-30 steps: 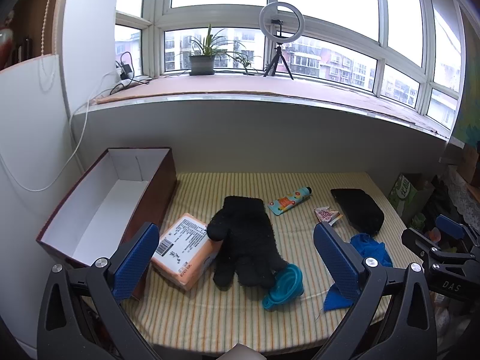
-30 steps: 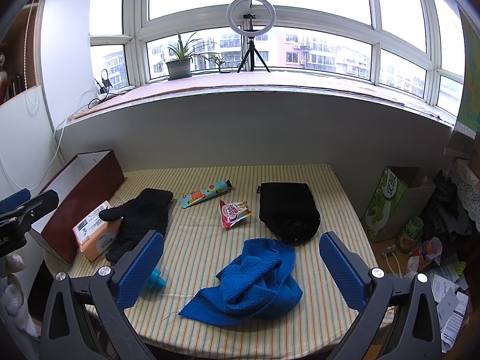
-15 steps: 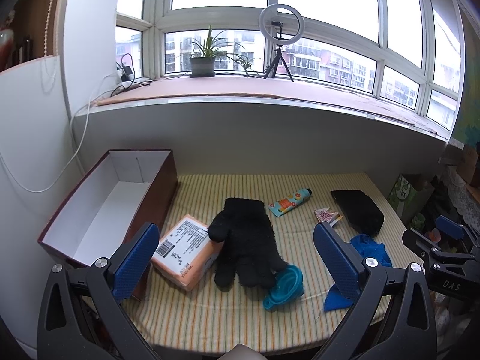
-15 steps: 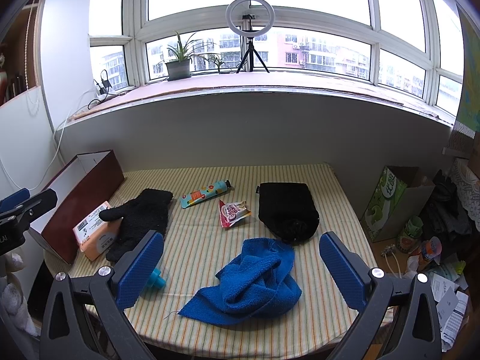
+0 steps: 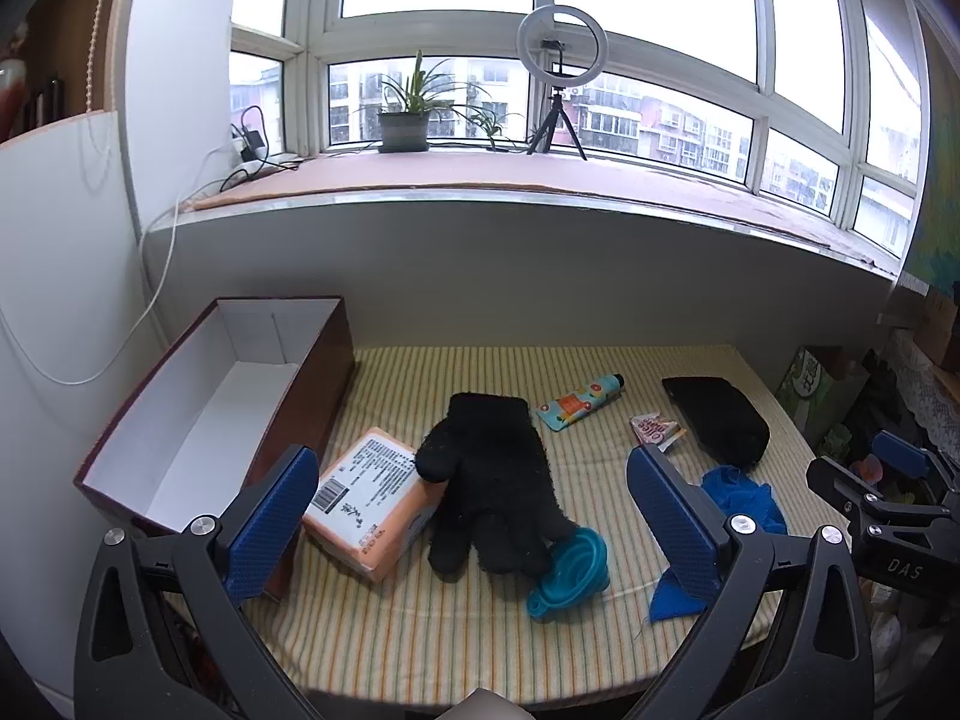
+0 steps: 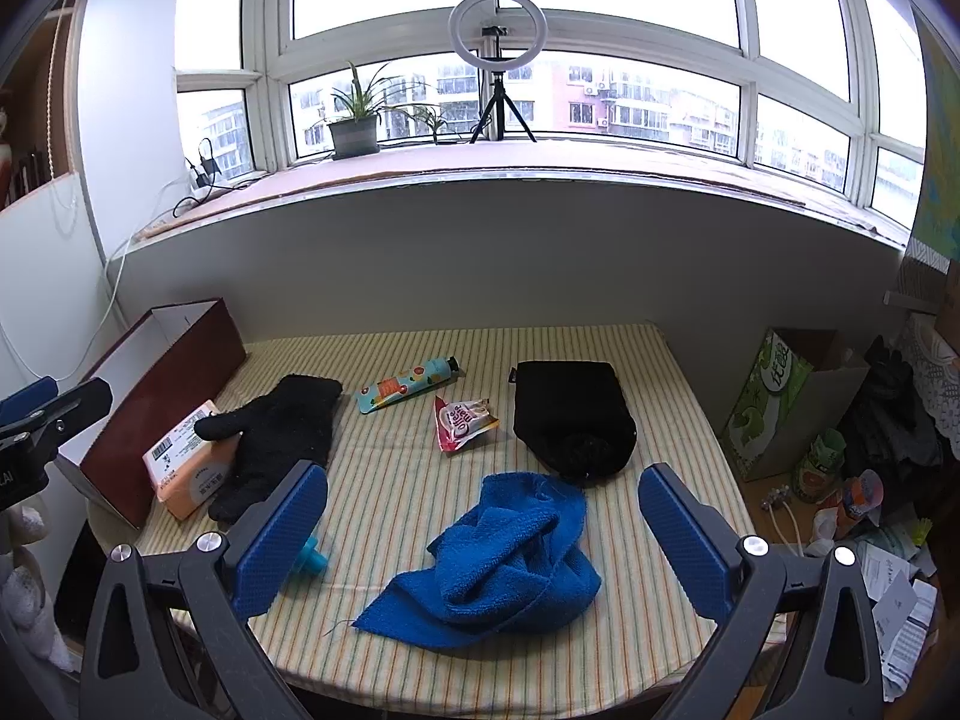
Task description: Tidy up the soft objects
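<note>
I hold the left hand-held gripper (image 5: 474, 534) with its jaws spread, above the black glove (image 5: 489, 480) on the bench (image 5: 420, 630). The right hand-held gripper (image 6: 483, 534), likewise spread and empty, hangs over the blue towel (image 6: 504, 564). The open box (image 5: 198, 414) stands at the bench's left.

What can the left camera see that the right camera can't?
Only the left view looks down into the box's white inside and shows the whole teal funnel. Only the right view shows all of the blue towel, plus the green carton on the floor. Both see the black glove, the orange package and the black pouch.
</note>
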The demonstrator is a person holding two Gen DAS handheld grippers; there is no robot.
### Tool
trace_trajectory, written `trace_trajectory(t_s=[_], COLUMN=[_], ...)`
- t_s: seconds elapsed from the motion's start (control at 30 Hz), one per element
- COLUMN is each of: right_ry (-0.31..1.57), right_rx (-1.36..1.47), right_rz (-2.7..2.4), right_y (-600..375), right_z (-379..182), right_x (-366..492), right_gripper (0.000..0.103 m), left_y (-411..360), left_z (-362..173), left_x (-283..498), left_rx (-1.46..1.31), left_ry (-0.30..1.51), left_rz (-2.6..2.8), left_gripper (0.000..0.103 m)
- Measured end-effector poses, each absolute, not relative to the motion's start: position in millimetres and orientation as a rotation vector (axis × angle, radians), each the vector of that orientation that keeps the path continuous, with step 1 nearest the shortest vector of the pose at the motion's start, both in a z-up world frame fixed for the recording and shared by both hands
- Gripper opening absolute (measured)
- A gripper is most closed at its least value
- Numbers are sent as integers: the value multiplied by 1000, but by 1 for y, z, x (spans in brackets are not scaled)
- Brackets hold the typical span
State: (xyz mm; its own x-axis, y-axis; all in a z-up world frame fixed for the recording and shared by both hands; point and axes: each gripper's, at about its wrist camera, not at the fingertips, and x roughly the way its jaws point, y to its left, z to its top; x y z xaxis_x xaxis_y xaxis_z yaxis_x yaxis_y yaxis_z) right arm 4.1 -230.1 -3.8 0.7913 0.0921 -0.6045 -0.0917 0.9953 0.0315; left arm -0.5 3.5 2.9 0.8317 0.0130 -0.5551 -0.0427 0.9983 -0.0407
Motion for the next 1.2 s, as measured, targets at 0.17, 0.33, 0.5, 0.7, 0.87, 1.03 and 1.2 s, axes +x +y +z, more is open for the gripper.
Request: trace_trajectory(t_s=[0.17, 0.33, 0.5, 0.7, 0.87, 1.03, 1.2], right_ry=[650, 654, 653, 656, 661, 665, 666], right_rx=[0, 0, 0, 2, 6, 18, 39], right_rz=[97, 98, 97, 98, 95, 91, 78], right_y=[-230, -230, -230, -230, -233, -240, -257], right_z=[-5, -5, -6, -7, -10, -12, -14], right_x=[4, 5, 5, 6, 7, 9, 9], right_gripper=[102, 102, 102, 102, 102, 102, 102], left_y=[2, 1, 1, 2, 1, 5, 8], left_z=[2, 1, 0, 0, -2, -9, -20], left_x=[0, 0, 1, 2, 3, 6, 10], left_rx=[-49, -49, -48, -50, -47, -51, -60], left_ry=[587, 587, 590, 592, 595, 614, 645], left_rz=[29, 31, 30, 29, 28, 34, 28], left_gripper=[102, 102, 102, 102, 102, 102, 102])
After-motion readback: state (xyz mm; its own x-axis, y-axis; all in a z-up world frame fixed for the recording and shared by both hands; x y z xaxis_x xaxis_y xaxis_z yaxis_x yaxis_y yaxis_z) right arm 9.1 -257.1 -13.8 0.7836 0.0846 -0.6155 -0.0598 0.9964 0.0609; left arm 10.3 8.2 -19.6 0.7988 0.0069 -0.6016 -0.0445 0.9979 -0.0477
